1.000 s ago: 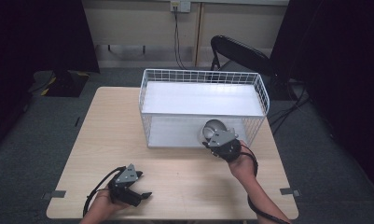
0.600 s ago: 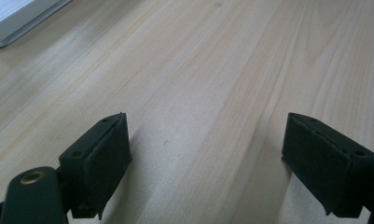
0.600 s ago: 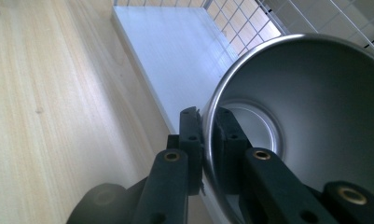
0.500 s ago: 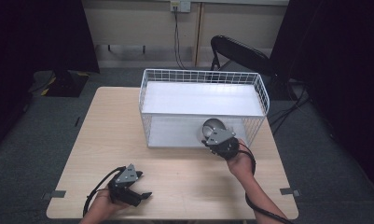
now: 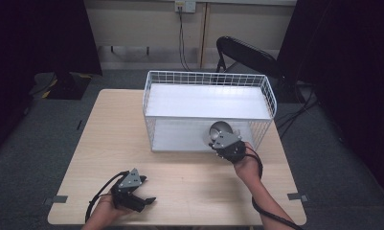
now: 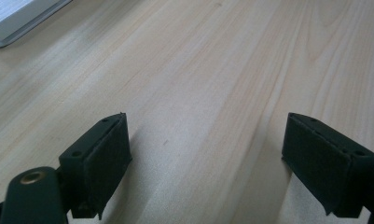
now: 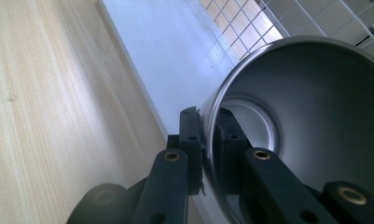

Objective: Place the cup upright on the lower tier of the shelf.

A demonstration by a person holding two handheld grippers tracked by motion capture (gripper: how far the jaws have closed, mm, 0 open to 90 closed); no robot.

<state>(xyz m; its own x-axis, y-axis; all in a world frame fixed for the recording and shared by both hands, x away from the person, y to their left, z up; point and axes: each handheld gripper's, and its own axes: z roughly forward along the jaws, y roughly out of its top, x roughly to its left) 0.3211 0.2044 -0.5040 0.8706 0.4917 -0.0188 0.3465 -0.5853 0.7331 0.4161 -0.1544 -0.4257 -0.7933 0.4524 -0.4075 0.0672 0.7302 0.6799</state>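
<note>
High view looks down from above; both gripper views sit close behind their fingers — all share the pale wooden bench.

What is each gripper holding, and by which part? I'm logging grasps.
Right gripper pinches the metal cup by its rim wall, one jaw inside. Left gripper holds nothing.

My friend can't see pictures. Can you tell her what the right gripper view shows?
The right gripper pinches the rim of a shiny metal cup, one jaw inside and one outside. The cup is tipped, showing its empty inside. Behind it are a white wire basket and the wooden table.
</note>
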